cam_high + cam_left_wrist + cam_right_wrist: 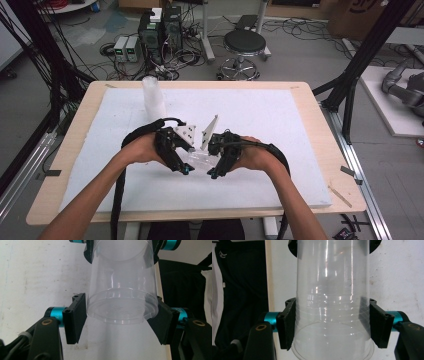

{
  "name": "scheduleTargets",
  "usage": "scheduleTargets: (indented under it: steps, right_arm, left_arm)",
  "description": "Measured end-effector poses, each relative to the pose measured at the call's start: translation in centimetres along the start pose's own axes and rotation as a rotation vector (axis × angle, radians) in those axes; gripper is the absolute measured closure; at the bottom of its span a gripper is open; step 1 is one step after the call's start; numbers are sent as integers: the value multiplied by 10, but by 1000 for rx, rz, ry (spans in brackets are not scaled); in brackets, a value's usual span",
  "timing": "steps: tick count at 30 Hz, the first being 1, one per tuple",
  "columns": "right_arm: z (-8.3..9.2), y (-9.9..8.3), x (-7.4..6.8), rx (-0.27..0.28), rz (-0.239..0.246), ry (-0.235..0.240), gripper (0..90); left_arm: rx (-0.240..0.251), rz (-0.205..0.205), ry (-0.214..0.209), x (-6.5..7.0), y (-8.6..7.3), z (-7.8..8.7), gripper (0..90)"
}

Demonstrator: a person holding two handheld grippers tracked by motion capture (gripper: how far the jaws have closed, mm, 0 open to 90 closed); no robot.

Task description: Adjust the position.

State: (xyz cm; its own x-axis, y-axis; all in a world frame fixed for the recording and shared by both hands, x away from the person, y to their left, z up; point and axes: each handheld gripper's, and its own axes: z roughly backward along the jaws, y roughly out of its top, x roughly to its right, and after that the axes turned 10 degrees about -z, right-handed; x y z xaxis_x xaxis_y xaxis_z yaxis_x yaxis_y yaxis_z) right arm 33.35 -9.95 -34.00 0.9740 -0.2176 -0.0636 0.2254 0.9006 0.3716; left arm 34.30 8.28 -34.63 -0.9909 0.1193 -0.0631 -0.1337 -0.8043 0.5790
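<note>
On the floor beyond the far edge of the tabletop stand computer towers at far left amid loose cables, and a round black stool to their right. A white mat covers most of the tabletop. On it, far left of centre, a stack of clear cups stands upright, well apart from the hands, with nothing between it and them.

Near the middle, the left hand-held gripper and the right hand-held gripper meet, each clenched on one end of the clear plastic cups held between them above the mat. In the left gripper view, the two black jaws press on either side of a cup's closed bottom end; the cup is empty, its ridged base facing the camera, and the other gripper's jaws clasp the far end. In the right gripper view, the jaws clamp the ribbed wall near an open rim; several faint rings suggest nested cups, though how many I cannot tell. Nothing lies inside them.
</note>
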Motion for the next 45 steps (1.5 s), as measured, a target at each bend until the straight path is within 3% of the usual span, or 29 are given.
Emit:
scheduleTargets:
  steps: [7, 10, 22, 25, 27, 37, 40, 45]
  right_arm:
    - [-1, 0, 0, -1, -5, -1, 336]
    - [-1, 1, 0, -10, -8, -6, 337]
    - [-1, 1, 0, -13, -13, -1, 336]
    - [-2, 0, 0, -2, -12, 6, 285]
    - [-2, 0, 0, 9, -17, 3, 149]
    - [2, -1, 2, 81, -10, -21, 127]
    - [6, -5, 4, 156, -12, 1, 127]
    - [13, -17, 6, 251, -34, 3, 127]
  left_arm:
    - [-1, -4, -1, 0, 1, -2, 351]
    - [4, -5, -2, 0, 2, -2, 410]
    - [0, -9, -8, 0, 1, -2, 420]
    - [3, -9, -8, 0, 0, -2, 421]
    - [2, -4, -4, 0, -1, -2, 421]
    - [21, 6, -3, 1, -5, 0, 422]
    - [27, -1, 5, 1, -12, 1, 421]
    - [92, 35, 24, 4, -27, 3, 421]
